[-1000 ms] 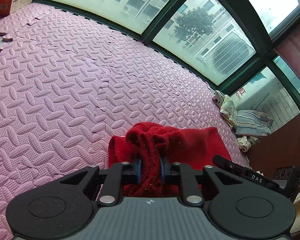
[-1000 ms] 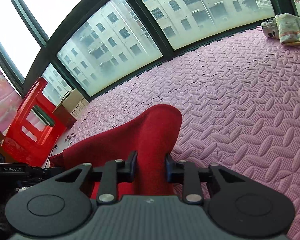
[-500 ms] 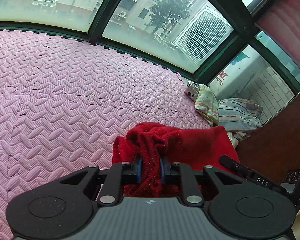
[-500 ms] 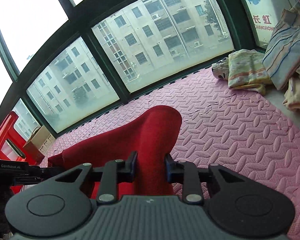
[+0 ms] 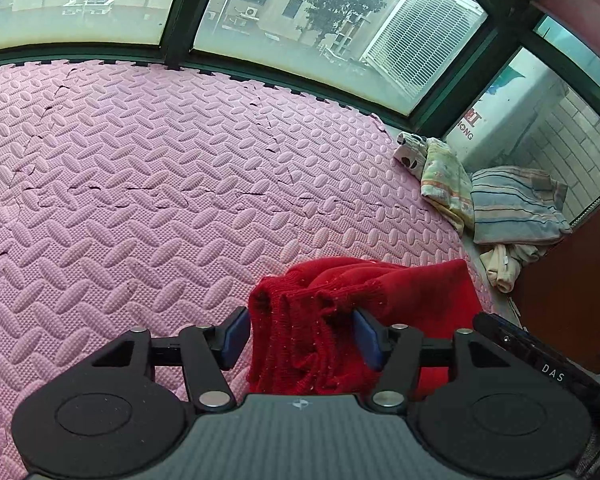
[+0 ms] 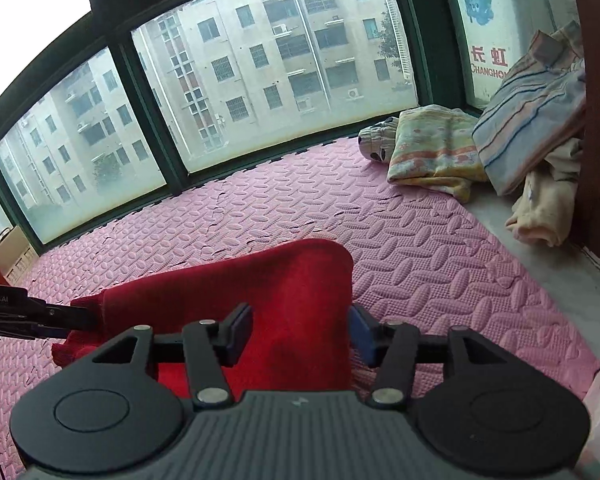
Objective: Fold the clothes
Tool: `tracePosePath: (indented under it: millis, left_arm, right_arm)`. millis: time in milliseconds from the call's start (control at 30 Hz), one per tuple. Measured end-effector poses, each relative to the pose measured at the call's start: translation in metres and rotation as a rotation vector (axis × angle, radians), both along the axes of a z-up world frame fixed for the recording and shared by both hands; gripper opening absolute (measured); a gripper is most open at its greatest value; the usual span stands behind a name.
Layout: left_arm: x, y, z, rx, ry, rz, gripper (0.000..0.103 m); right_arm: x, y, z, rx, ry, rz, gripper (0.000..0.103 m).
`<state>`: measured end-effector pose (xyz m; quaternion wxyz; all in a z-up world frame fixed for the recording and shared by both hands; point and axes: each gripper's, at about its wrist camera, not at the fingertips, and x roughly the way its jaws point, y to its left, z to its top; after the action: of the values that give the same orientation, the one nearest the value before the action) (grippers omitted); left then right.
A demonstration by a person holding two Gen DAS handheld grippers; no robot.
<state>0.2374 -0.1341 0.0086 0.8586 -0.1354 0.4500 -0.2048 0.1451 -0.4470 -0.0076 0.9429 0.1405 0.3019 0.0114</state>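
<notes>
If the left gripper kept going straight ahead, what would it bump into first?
Most likely the red sweater: its bunched knit sits right between the opening jaws of the left gripper. Past it lies only the pink mat.

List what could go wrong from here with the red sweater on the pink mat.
1. Both grippers, left and right, are opening with the red sweater bunched between them; released unevenly, it may slump out of its fold.
2. Loose knit may snag on the left fingers.
3. It lies near the pink mat edge, close to the other clothes.
</notes>
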Motion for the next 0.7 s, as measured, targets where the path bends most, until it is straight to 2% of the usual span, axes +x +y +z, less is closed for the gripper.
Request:
tracePosePath:
  millis: [67, 133, 233, 300, 433, 700]
  left_arm:
    - [-0.001, -0.003, 0.007, 0.016, -0.032, -0.003, 0.082]
    - [-0.003, -0.01, 0.014, 0.038, -0.077, -0.025, 0.087]
    - [-0.005, -0.024, 0.019, 0.093, -0.116, -0.057, 0.1]
    - [-0.004, -0.032, 0.019, 0.121, -0.139, -0.077, 0.101]
    - [0.001, -0.042, 0.012, 0.179, -0.144, -0.081, 0.103]
    - [0.018, -0.048, -0.008, 0.236, -0.111, -0.056, 0.103]
  right_arm:
    - [-0.004, 0.009, 0.005, -0.019, -0.024, 0.018, 0.068]
    - [-0.006, 0.022, 0.006, -0.034, -0.034, 0.049, 0.082]
    - [-0.009, 0.041, 0.005, -0.054, -0.044, 0.086, 0.085]
    - [-0.009, 0.052, 0.003, -0.053, -0.044, 0.104, 0.091]
    - [-0.011, 0.069, -0.002, -0.07, -0.042, 0.126, 0.097]
    - [-0.011, 0.097, -0.016, -0.137, -0.03, 0.176, 0.099]
